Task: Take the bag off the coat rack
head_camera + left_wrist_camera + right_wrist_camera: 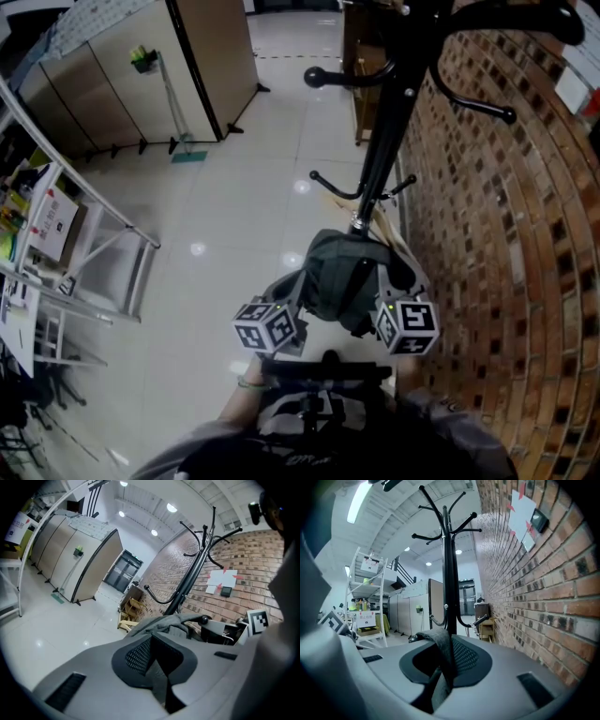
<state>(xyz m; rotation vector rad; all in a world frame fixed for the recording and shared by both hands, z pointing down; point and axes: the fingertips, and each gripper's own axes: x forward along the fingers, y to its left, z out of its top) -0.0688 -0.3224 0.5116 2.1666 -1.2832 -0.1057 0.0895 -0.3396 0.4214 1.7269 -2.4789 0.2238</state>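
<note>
A grey fabric bag (339, 274) hangs low on the black coat rack (377, 159), close to its pole. Both grippers grip it from below. My left gripper (294, 302) is shut on a fold of the bag's grey fabric (158, 674); the bag (161, 622) bunches just beyond the jaws. My right gripper (382, 302) is shut on the bag's grey strap (439, 654), which loops up over the jaws. In the right gripper view the coat rack (449, 573) rises straight ahead. In the left gripper view the coat rack (193, 571) leans across the middle.
A brick wall (511, 244) runs close along the right side. A white metal shelf frame (103, 248) stands at the left, and beige partition cabinets (141, 75) stand further back. A low wooden stand (129, 616) sits by the wall behind the rack. The floor is glossy white tile.
</note>
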